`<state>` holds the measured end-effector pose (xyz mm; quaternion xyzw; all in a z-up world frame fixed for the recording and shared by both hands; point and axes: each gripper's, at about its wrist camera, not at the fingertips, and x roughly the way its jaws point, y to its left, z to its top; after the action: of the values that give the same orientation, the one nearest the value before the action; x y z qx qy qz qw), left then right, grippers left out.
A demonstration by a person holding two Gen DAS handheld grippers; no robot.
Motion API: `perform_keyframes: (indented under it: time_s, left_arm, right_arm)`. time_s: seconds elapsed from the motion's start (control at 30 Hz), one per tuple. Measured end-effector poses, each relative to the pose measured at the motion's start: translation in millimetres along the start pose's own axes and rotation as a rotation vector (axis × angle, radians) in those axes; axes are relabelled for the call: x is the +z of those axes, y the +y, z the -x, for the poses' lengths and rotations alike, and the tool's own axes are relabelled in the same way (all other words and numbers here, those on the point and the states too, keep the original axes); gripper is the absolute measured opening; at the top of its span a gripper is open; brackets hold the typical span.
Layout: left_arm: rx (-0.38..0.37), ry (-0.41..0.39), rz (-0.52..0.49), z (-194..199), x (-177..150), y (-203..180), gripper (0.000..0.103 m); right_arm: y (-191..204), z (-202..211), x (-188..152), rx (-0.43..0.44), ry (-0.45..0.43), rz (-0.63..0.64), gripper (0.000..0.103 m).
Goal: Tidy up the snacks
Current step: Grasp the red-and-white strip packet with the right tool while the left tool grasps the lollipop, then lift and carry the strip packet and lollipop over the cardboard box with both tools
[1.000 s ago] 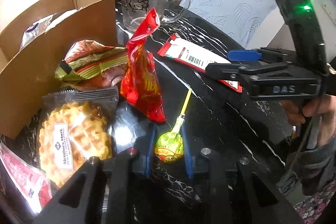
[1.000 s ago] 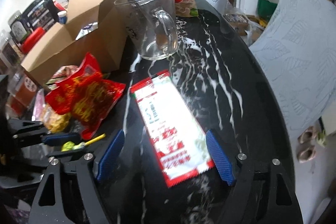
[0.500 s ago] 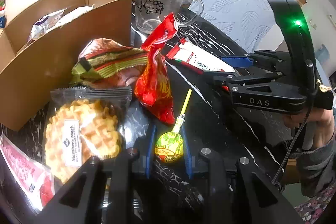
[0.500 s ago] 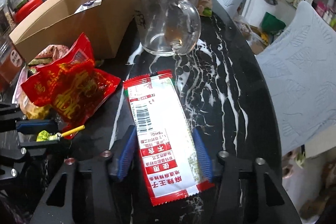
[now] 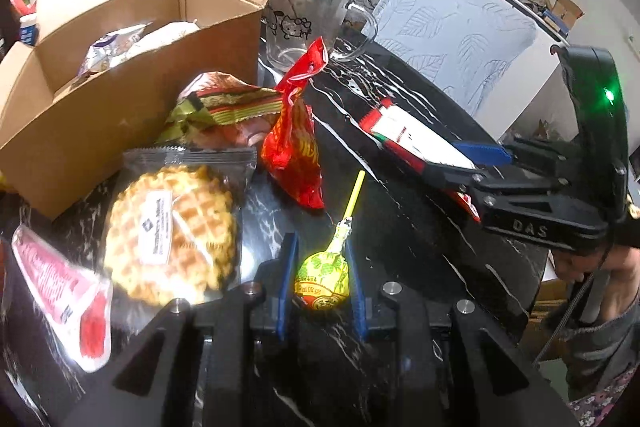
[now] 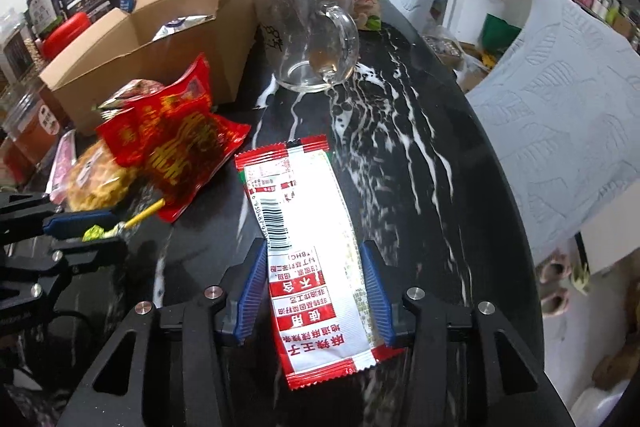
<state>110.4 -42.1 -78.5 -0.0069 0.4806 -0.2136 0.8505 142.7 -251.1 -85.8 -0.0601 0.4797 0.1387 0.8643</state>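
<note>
My left gripper (image 5: 320,287) is shut on a green-wrapped lollipop (image 5: 322,285) with a yellow stick, low over the black marble table (image 5: 420,267). My right gripper (image 6: 314,291) is shut on a long red-and-white snack packet (image 6: 308,239), its blue pads against both long edges. The packet (image 5: 408,139) and right gripper (image 5: 480,163) also show in the left wrist view. An open cardboard box (image 5: 120,67) with some packets inside stands at the left. A waffle pack (image 5: 172,231), a red bag (image 5: 294,143) and a green-striped pack (image 5: 224,111) lie before it.
A glass mug (image 6: 310,31) with a spoon stands behind the packet, next to the box. A pink-red sachet (image 5: 60,291) lies at the near left. A pale cushioned chair (image 6: 560,127) stands beyond the table's right edge. Jars and bags crowd the far left.
My right gripper's pads have closed from wide apart onto the red-and-white packet. My left gripper has kept its hold on the lollipop and lifted back slightly.
</note>
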Motion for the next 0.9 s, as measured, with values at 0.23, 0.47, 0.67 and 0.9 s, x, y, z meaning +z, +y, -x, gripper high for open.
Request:
perform_keyframes:
  time_s: [0.23, 0.47, 0.67, 0.9]
  left_arm:
    - [0.018, -0.048, 0.024, 23.7, -18.0, -5.6, 0.024]
    - [0.043, -0.114, 0.057, 54.7, -29.2, -4.7, 0.024]
    - [0.074, -0.172, 0.078, 80.7, -34.5, 3.0, 0.024]
    - [0.118, -0.251, 0.099, 111.3, -33.5, 14.7, 0.024]
  right_arm:
    - [11.9, 26.5, -21.6, 0.032, -0.031, -0.030, 0.046]
    - [33.6, 49.8, -38.5, 0.088, -0.068, -0.052, 0.046]
    - [55.1, 66.3, -45.7, 0.128, -0.105, -0.048, 0.046]
    - [80.5, 84.3, -41.6, 0.167, -0.154, -0.009, 0.046]
